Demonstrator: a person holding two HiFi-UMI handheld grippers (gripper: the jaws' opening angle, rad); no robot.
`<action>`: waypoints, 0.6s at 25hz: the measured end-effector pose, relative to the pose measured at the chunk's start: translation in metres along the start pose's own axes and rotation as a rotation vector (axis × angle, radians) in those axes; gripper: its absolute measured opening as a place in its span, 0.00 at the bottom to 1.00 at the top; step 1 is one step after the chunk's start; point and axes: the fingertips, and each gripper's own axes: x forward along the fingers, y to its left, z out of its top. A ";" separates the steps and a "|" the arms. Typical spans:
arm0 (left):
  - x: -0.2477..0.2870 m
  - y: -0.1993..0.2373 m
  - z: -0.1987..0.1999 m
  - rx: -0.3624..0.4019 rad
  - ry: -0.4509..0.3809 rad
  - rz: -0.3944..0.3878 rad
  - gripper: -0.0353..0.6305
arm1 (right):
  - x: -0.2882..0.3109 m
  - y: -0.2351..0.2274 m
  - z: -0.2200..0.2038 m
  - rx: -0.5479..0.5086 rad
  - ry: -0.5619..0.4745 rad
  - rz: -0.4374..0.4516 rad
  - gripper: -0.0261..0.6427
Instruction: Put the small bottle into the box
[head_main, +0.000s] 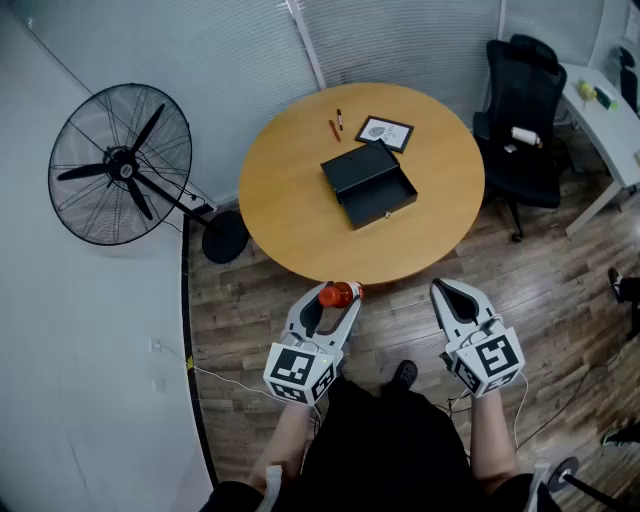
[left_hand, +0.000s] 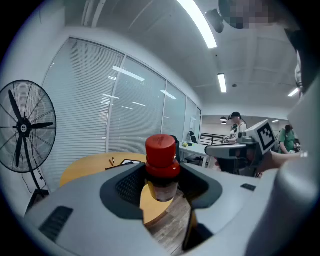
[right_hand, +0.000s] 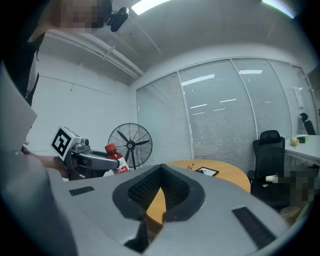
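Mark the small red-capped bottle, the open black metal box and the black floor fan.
Small red-capped bottle (left_hand: 161, 150): left gripper view, red cap.
Open black metal box (head_main: 360, 165): head view, opened lid.
Black floor fan (head_main: 122, 165): head view, centre hub.

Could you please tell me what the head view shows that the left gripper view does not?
Only the head view shows the empty inside of the box and the marker cube on the left gripper. Only the left gripper view shows ceiling lights and a person standing far back. Both show the bottle held in that gripper, the fan, the table and the right gripper.
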 end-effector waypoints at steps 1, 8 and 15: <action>0.000 -0.001 0.000 0.000 0.000 -0.003 0.36 | -0.001 0.000 0.000 0.001 -0.004 -0.005 0.05; 0.003 -0.010 0.000 -0.001 0.002 -0.006 0.36 | -0.009 -0.002 0.001 -0.014 -0.005 -0.013 0.05; 0.007 -0.020 -0.003 0.006 0.016 -0.009 0.36 | -0.021 -0.011 -0.001 0.009 -0.022 -0.045 0.05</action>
